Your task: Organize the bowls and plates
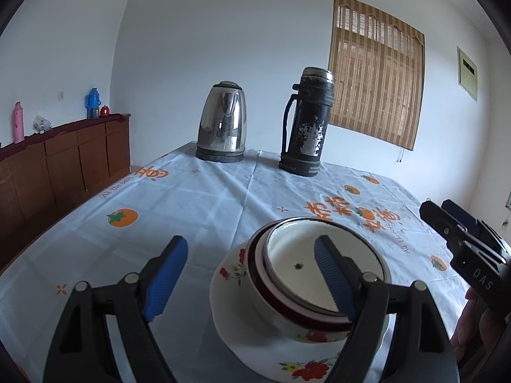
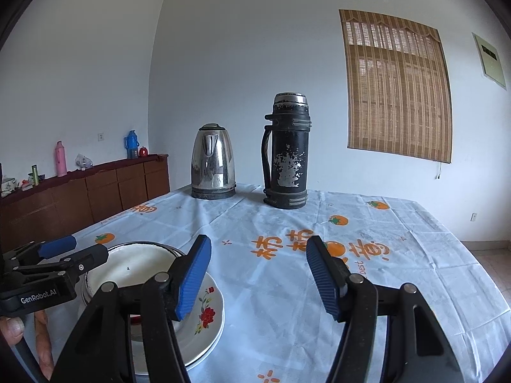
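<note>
A stack of nested bowls (image 1: 287, 290) with floral and dark red rims sits on a floral white plate (image 1: 287, 364) near the table's front edge. My left gripper (image 1: 252, 277) is open and empty, and its right finger overlaps the top bowl in view. In the right wrist view the same bowls (image 2: 134, 263) stand on the stacked plates (image 2: 204, 316) at lower left. My right gripper (image 2: 255, 277) is open and empty, to the right of the stack. The left gripper (image 2: 60, 255) shows there over the bowls.
A steel electric kettle (image 1: 222, 121) and a worn black thermos (image 1: 306, 121) stand at the table's far edge. The table has a light cloth with orange prints (image 2: 319, 249). A brown sideboard (image 1: 57, 159) with bottles lines the left wall.
</note>
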`<state>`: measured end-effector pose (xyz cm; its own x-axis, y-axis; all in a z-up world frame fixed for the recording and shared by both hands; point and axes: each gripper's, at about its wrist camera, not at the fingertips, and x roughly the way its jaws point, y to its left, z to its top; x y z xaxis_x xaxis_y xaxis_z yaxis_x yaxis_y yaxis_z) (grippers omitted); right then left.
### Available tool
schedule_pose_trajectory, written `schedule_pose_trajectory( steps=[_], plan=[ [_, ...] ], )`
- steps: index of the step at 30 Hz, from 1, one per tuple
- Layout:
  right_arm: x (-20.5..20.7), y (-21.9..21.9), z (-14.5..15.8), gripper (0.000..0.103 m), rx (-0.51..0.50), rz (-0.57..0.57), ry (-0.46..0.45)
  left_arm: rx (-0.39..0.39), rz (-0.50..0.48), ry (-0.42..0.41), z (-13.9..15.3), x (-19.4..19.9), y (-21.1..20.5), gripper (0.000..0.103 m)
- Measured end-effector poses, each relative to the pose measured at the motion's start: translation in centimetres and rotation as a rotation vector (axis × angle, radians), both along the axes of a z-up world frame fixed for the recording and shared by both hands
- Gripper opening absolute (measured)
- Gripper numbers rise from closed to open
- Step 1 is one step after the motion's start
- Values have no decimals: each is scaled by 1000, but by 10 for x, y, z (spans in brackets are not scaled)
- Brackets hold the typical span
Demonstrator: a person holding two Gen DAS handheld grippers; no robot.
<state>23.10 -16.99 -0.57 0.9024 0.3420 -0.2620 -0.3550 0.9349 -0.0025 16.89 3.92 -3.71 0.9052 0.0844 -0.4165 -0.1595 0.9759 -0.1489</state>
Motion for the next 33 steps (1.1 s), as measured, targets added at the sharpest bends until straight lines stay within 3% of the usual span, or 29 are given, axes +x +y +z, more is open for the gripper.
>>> schedule_pose_trajectory(
  steps=[23, 33],
  plan=[
    [-5, 0, 4, 67, -4, -9, -21, 96, 12, -14, 2, -3, -13, 84],
    [-6, -2, 4, 67, -1, -13, -35, 98, 0, -21, 5, -4, -13, 88]
  ],
)
